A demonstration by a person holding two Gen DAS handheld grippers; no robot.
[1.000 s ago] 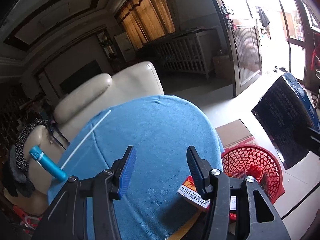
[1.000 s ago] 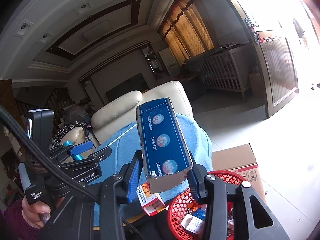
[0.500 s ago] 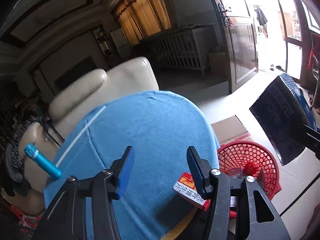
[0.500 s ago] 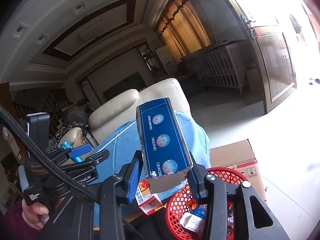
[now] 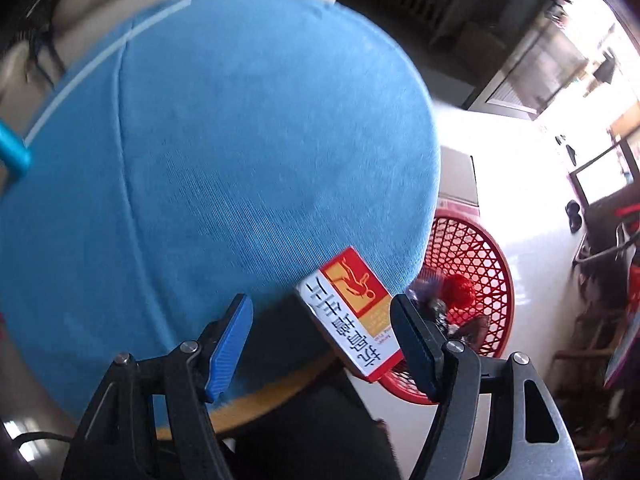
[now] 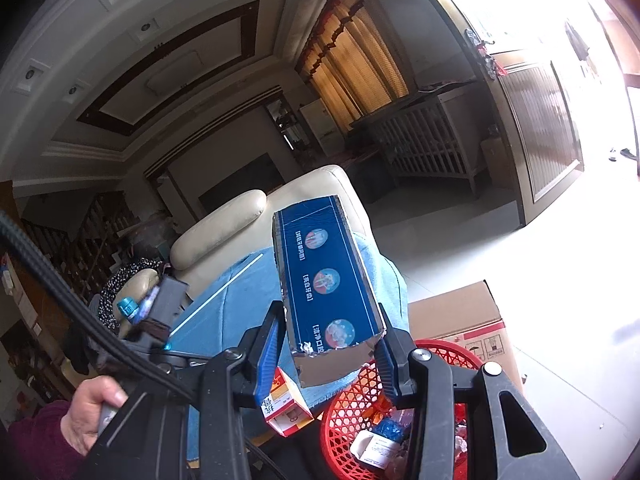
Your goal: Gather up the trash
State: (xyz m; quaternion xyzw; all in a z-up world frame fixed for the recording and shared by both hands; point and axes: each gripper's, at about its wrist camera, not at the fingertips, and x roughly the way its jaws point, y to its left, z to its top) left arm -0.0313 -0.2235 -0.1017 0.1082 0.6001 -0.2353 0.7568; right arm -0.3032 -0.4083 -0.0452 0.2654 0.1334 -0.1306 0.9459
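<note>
The left gripper [image 5: 320, 330] is tipping down over the red-and-white carton [image 5: 352, 312] at the desk [image 5: 240, 140] edge, its empty jaws opening to straddle it. The right gripper [image 6: 328, 354] is clamping the blue box [image 6: 326, 280] above the red basket [image 6: 452, 360], ready for dropping.

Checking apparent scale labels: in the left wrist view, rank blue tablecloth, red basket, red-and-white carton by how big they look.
1. blue tablecloth, fills most of the frame.
2. red basket, partly hidden.
3. red-and-white carton, though nearness to the camera enlarges it.

Cream armchair [image 6: 256, 220] and white crib [image 6: 432, 140] (gold curtains [image 6: 356, 64] behind) on a sunlit pale floor [image 6: 540, 280].
</note>
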